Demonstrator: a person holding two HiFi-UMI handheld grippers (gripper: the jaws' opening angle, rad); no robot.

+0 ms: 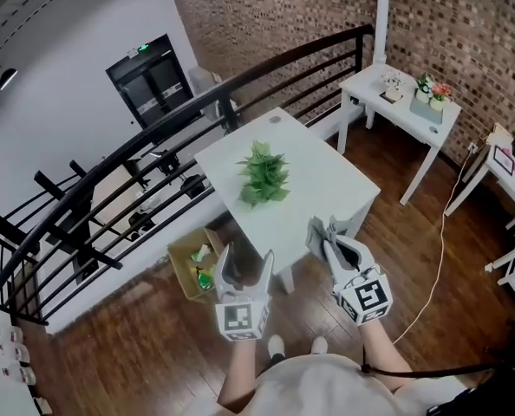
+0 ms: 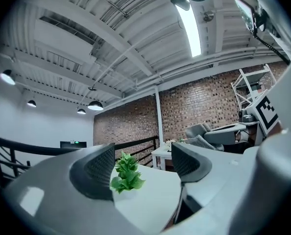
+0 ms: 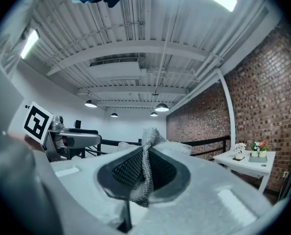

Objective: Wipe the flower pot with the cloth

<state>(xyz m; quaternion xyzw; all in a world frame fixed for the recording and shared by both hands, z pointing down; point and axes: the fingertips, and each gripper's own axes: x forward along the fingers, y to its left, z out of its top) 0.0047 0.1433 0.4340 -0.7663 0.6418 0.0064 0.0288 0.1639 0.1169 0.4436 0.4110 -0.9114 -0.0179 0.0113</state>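
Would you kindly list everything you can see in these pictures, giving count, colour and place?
near table: one, white, mid-room beside the railing
potted plant: one, green, on the middle of the near table; leaves hide the pot from above
cloth: one, grey, pinched in the right gripper
far table: one, white, by the brick wall
small flower pots: two or three, white and pink blooms, on the far table
railing: one, black, behind the near table
cardboard box: one, brown, on the floor left of the near table
cable: one, white, on the floor at right
left gripper: one, grey, jaws apart, empty
right gripper: one, grey, shut on the cloth
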